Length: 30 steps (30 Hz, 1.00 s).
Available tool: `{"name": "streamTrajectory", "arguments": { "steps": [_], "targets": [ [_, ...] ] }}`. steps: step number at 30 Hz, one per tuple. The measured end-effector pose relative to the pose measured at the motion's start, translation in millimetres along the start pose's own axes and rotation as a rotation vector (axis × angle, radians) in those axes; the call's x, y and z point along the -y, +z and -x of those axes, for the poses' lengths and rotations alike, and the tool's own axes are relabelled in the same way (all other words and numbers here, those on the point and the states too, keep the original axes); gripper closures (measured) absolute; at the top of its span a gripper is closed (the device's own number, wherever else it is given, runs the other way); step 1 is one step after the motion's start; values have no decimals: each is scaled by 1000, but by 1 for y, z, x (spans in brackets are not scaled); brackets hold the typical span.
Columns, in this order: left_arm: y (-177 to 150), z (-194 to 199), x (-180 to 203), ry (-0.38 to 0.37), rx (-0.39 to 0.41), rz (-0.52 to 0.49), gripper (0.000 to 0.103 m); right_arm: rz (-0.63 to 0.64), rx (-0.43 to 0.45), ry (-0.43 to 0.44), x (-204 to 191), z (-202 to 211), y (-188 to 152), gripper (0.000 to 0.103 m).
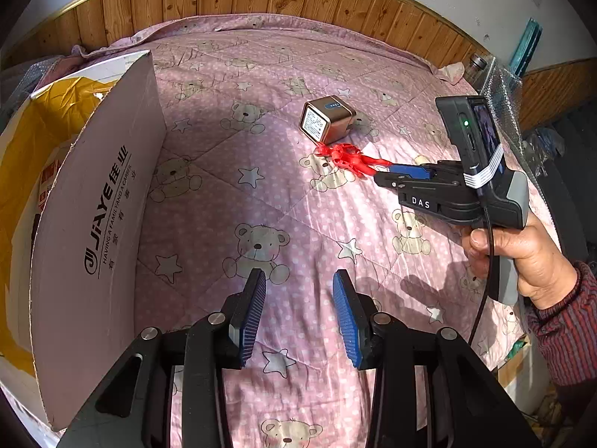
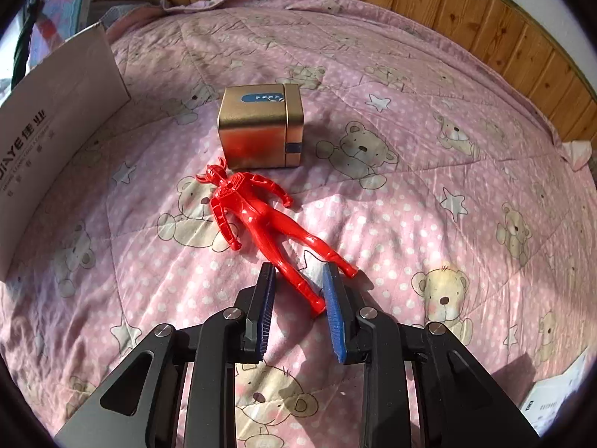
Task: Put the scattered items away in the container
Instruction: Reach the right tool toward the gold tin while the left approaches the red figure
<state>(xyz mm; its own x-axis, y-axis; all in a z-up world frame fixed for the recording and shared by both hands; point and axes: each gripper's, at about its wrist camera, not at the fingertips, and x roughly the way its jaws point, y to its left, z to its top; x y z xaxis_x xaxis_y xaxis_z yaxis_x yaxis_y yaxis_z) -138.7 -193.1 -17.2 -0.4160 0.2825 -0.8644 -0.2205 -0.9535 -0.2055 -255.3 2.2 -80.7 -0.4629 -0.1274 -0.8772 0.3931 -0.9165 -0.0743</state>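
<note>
Lying flat on the pink teddy-bear quilt of the bed was one red plastic action figure, head toward the gold square tin and just short of it, feet pointing away.

Right claw: held low over the quilt, blue-padded jaws apart, straddling one leg of the figure near the foot; whether the pads touched the leg could not be told. From the left wrist view this right claw reached in at the figure's feet, gripped by a hand in a striped sleeve.

Left claw: jaws apart, nothing between them, hovering over bare quilt well apart from the tin.

Cardboard box: stood open on the far side of the left claw from the tin, printed flap raised, yellow lining inside.
</note>
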Motion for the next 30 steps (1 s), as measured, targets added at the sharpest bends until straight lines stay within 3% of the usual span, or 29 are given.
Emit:
{"name": "streamTrajectory", "arguments": {
  "steps": [4,7,10,15,18,20,24,28,30],
  "targets": [
    [-4,5,-3,-16,5,29,64,-86,4,54,0,16,-6,92],
    [-10,17,-3,-19,29,33,64,-229,-7,204,-2,34,-20,96],
    [-18,33,-6,-18,60,51,64,-413,-21,439,-11,49,-45,96],
    [-39,47,-24,-13,73,108,64,-752,-79,934,-54,51,-101,96],
    [-53,50,-34,3,67,132,64,-941,-123,1098,-81,35,-130,95],
    [-60,50,-40,6,63,143,64,-988,-159,1075,-90,24,-143,91],
    [-69,49,-47,1,54,154,64,-930,-156,883,-79,32,-144,76],
    [-70,47,-48,-28,56,143,64,-715,-91,714,-64,68,-117,68],
    [-68,45,-46,-40,57,128,63,-572,-42,586,-59,84,-92,63]
  ]
}}
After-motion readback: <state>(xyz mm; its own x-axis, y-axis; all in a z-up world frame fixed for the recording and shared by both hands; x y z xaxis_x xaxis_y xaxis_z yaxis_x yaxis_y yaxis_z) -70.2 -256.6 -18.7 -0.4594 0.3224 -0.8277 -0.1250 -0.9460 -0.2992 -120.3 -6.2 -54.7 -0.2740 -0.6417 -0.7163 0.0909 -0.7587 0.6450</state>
